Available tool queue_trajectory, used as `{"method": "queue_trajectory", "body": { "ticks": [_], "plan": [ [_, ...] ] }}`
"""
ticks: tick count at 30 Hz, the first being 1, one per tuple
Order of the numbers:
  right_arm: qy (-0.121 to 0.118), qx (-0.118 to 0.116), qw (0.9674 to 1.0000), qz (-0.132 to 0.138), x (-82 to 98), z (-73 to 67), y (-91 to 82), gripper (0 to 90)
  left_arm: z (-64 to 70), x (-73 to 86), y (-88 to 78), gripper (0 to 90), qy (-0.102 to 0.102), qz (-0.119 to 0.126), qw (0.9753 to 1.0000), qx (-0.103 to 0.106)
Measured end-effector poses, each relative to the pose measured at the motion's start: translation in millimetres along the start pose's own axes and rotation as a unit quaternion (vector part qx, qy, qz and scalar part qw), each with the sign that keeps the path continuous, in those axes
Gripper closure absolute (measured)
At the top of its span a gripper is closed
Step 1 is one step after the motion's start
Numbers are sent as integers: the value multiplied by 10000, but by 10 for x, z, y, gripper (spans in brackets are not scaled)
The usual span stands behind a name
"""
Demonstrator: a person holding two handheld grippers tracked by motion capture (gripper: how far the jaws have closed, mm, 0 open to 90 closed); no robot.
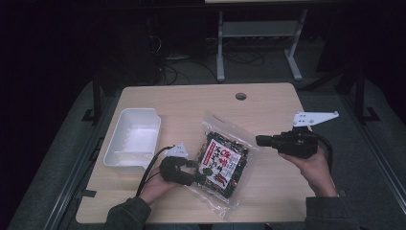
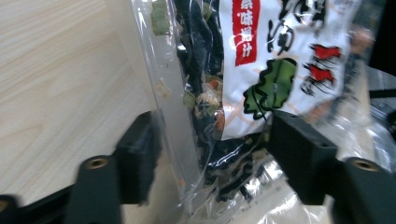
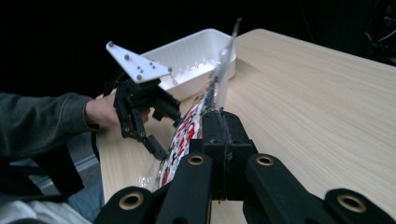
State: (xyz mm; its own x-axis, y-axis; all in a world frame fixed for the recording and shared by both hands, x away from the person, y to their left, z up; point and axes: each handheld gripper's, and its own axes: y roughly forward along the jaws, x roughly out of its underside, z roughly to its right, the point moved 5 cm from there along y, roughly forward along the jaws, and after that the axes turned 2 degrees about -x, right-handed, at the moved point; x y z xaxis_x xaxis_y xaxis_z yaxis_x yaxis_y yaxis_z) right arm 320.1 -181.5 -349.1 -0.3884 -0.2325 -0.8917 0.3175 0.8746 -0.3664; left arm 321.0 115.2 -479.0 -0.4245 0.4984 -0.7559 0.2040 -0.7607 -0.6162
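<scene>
Right gripper (image 1: 259,140) fingers clamped on the snack bag (image 1: 221,160) edge, bag lifted and tilted over the table (image 1: 268,110) middle near its front edge. Left gripper (image 1: 198,178) fingers straddle the bag's lower corner, part-closed, grip unclear. White tray (image 1: 116,143) at left edge.

left gripper (image 1: 195,175): low, jaws partly apart, contact unclear | right gripper (image 1: 259,140): raised, jaws clamped together
</scene>
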Motion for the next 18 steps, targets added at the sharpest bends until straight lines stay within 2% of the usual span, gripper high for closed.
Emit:
{"method": "queue_trajectory", "body": {
  "ticks": [1,3,5,7,8,12,15,18],
  "plan": [
    [10,25,10000,35,7,5,4,895,18,1,-6,454,120,-34,9999,-49],
    [46,146,9999,79,26,26,8,895,53,8,-7,493,317,-82,9994,-75],
    [69,244,9996,160,48,54,-3,894,87,4,-25,579,390,-44,9992,-48],
    [145,258,9992,281,70,84,-25,894,110,-4,-49,605,489,-51,9987,-92],
    [144,308,9988,344,93,101,-30,893,123,-5,-58,661,543,-28,9985,-37],
    [153,316,9984,432,110,117,-31,889,151,-5,-67,666,607,-36,9981,-97],
    [158,282,9981,522,123,121,-31,839,162,-2,-76,667,649,-34,9978,-131],
    [185,335,9976,579,144,144,-18,683,181,-1,-83,667,703,-23,9974,-169]
  ]
}}
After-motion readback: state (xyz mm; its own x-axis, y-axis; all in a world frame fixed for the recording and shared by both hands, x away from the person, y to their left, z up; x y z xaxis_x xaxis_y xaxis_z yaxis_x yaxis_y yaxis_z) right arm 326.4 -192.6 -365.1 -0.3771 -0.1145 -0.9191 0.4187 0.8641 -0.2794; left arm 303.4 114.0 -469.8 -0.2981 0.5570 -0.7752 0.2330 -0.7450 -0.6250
